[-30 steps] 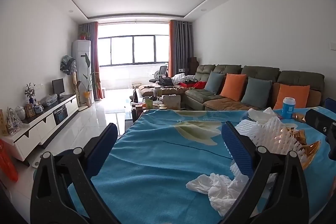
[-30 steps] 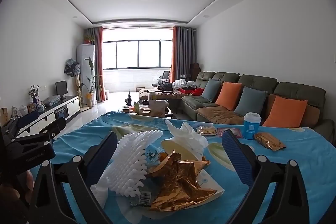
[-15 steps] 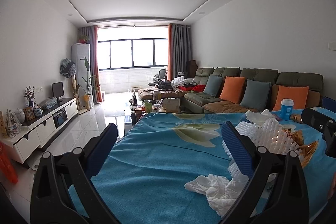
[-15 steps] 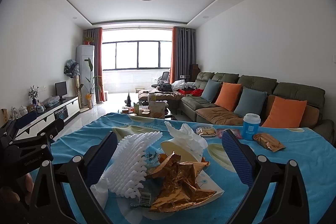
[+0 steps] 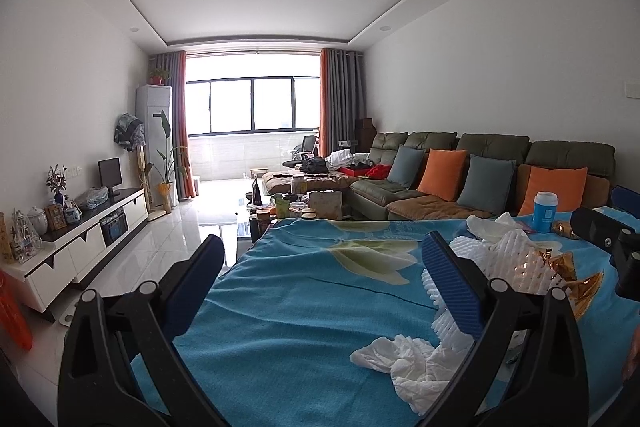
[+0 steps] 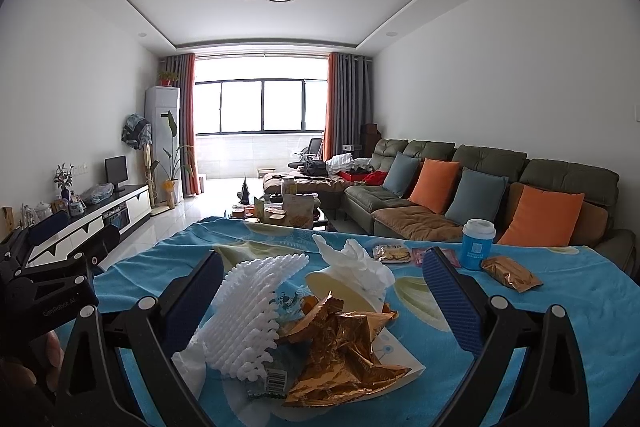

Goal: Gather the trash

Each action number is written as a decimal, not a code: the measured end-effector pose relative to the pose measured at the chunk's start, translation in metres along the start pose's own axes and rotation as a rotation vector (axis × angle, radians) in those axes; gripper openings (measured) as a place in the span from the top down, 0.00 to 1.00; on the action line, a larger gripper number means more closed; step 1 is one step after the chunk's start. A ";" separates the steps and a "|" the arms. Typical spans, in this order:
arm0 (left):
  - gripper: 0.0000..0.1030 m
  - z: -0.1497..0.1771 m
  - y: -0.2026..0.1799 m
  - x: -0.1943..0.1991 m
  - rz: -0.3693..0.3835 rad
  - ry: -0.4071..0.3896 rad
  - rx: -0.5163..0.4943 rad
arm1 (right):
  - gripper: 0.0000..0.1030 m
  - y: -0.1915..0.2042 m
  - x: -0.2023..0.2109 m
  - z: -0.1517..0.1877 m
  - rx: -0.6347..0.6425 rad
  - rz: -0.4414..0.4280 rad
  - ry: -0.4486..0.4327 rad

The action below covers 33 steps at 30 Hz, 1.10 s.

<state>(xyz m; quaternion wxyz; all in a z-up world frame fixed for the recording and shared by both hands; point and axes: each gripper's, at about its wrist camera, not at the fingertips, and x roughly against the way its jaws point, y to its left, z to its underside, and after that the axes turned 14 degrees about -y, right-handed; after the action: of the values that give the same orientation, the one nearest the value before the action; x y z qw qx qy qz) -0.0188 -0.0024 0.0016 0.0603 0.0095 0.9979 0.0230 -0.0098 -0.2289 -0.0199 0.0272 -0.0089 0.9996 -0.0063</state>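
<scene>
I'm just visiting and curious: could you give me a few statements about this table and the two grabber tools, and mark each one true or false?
1. Both grippers, left gripper and right gripper, are open and hold nothing. True.
2. The blue cup lies on its side. False: it stands upright.
3. The gold foil wrapper lies beside the white foam net. True.
4. The tablecloth is red. False: it is blue with a flower print.
5. The crumpled white tissue lies on the floor. False: it lies on the tablecloth.
</scene>
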 end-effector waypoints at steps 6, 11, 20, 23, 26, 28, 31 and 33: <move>0.05 0.000 0.000 0.000 -0.001 -0.004 0.001 | 0.06 0.001 0.000 0.000 0.001 -0.001 -0.001; 0.05 0.000 0.000 0.000 0.000 -0.003 0.001 | 0.06 0.002 -0.001 -0.001 0.001 -0.004 0.000; 0.05 -0.001 0.000 0.001 -0.001 -0.001 0.007 | 0.06 0.002 -0.002 -0.001 0.002 -0.006 0.001; 0.05 -0.001 0.000 0.002 -0.004 -0.002 0.008 | 0.06 0.003 -0.002 -0.001 0.002 -0.006 0.002; 0.05 -0.001 -0.001 0.002 -0.004 -0.002 0.007 | 0.07 0.003 -0.002 -0.001 0.002 -0.007 0.001; 0.05 -0.001 0.000 0.001 -0.004 -0.001 0.007 | 0.06 0.003 -0.002 -0.001 0.002 -0.007 0.000; 0.05 -0.001 0.000 0.002 -0.003 -0.001 0.008 | 0.07 0.004 -0.002 -0.001 0.001 -0.008 0.001; 0.05 -0.001 0.000 0.002 -0.004 -0.002 0.007 | 0.06 0.004 -0.002 -0.001 0.002 -0.009 0.001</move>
<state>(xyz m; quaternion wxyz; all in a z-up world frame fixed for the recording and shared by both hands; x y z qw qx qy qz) -0.0205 -0.0026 0.0021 0.0612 0.0075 0.9979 0.0194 -0.0080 -0.2245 -0.0192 0.0268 -0.0132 0.9995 -0.0074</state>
